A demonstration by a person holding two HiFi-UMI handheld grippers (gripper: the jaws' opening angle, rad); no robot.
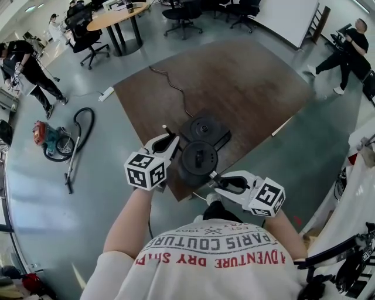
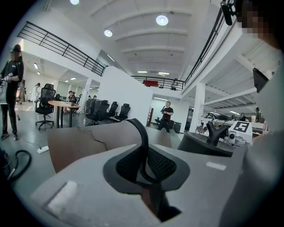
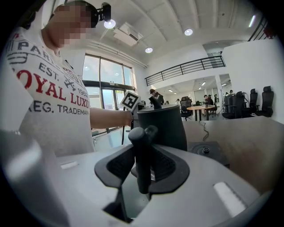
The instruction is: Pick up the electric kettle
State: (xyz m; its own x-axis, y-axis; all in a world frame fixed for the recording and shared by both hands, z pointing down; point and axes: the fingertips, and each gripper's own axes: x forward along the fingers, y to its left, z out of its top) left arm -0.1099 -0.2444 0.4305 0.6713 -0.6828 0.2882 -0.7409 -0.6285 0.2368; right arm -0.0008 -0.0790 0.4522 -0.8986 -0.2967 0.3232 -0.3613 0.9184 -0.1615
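Observation:
The dark electric kettle (image 1: 198, 159) shows from above near the brown table's (image 1: 252, 82) front edge, off its round base (image 1: 205, 129). My right gripper (image 1: 218, 179) is shut on the kettle's black handle (image 3: 142, 155), and the kettle body (image 3: 162, 126) stands just beyond the jaws. Whether the kettle rests on the table or hangs above it I cannot tell. My left gripper (image 1: 168, 139) is left of the kettle, with a thin curved black strip (image 2: 144, 146) pinched between its jaws. In the left gripper view the kettle (image 2: 204, 144) lies to the right.
The base's cord (image 1: 173, 88) snakes back across the table. On the floor to the left lie a vacuum cleaner (image 1: 47, 137) with its hose and a white power strip (image 1: 106, 94). Office chairs and a round table (image 1: 117, 14) stand at the back, and people stand at both sides.

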